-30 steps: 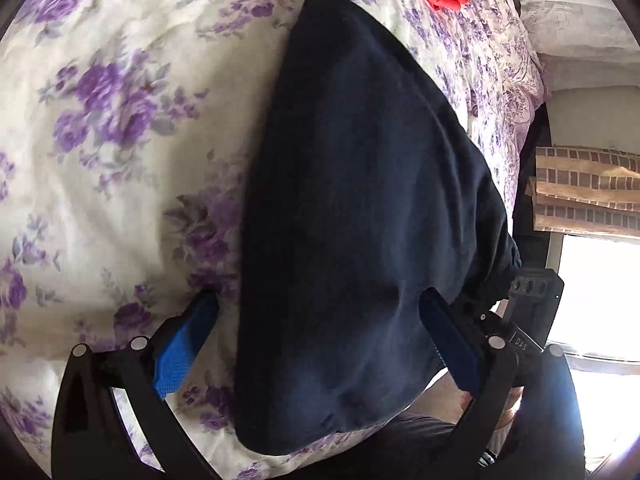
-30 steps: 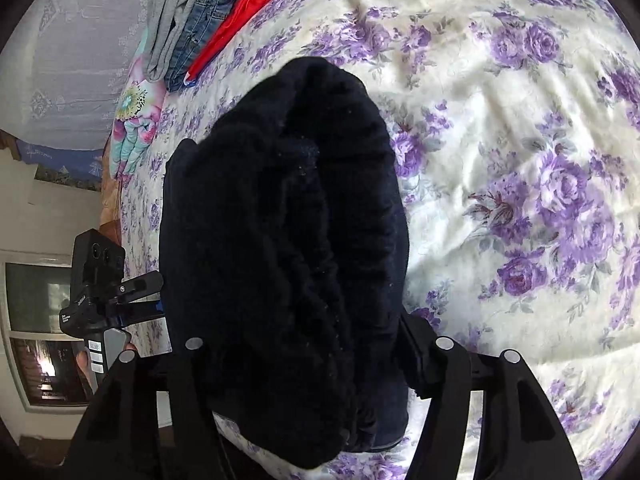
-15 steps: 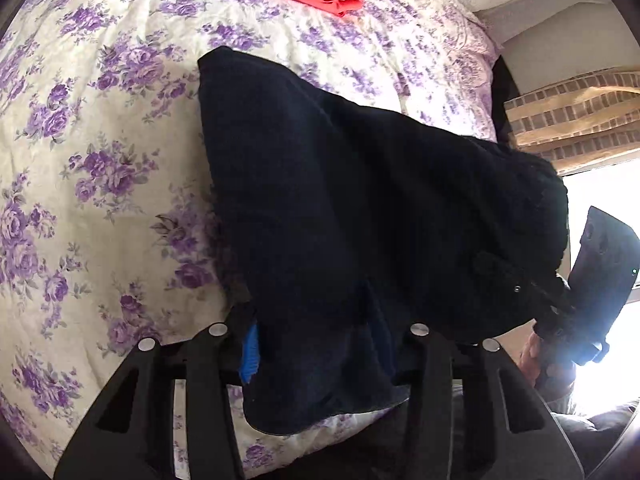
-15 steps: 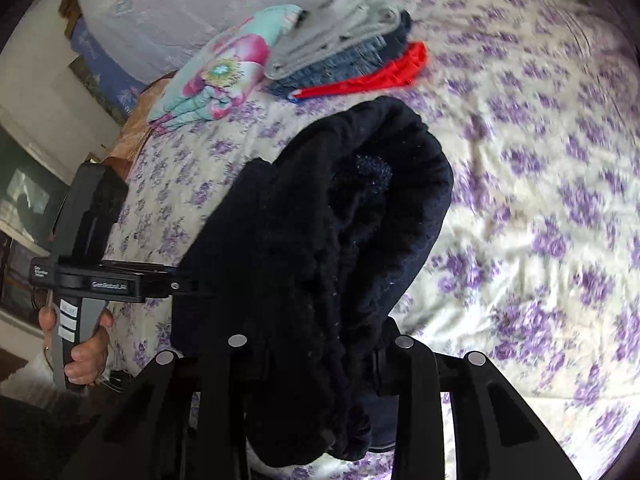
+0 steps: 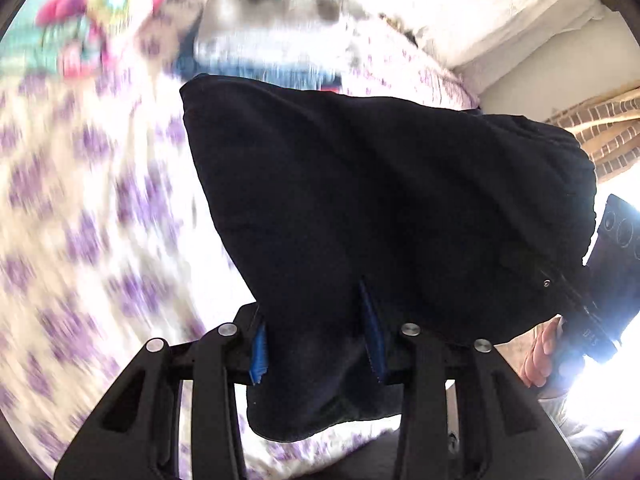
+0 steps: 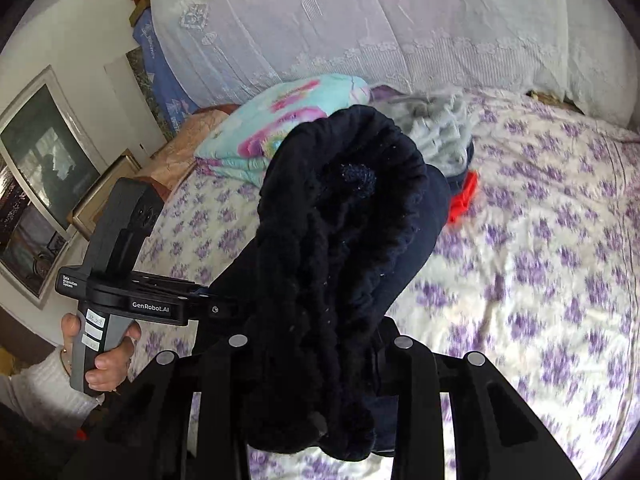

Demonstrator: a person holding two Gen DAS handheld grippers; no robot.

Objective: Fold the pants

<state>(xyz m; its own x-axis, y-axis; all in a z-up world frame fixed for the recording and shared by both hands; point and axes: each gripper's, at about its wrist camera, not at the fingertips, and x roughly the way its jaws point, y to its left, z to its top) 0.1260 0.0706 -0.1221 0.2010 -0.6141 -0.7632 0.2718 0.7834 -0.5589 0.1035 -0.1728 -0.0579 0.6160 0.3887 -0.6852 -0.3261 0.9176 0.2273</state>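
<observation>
Pants (image 5: 380, 216), one dark navy pair, hang bunched between the two hand-held tools, lifted clear of the bedspread (image 6: 540, 280). In the left wrist view the fabric fills the space straight ahead of the left gripper (image 5: 318, 344); its two blue-padded fingers (image 5: 259, 346) are pressed in on a thick fold of the cloth, which sags below them and spreads forward and to the right. At the far right of that view the cloth runs to the right gripper (image 5: 560, 280), whose black body shows against the bright window.

In the right wrist view the right gripper (image 6: 320, 344) pinches the gathered, ribbed end of the pants (image 6: 340, 248), which rises as a tall bundle directly in front of the camera, hiding the finger pads. To its left, the left gripper (image 6: 208, 304) grips the same cloth, held by one hand (image 6: 104, 356).

Beyond the pants, farther along the purple-flowered bedspread, lies one stack of folded clothes (image 6: 440, 136), grey on top with blue and red beneath, and beside it one folded turquoise floral blanket (image 6: 280, 120). One white lace cover (image 6: 360, 20) lies behind them.
</observation>
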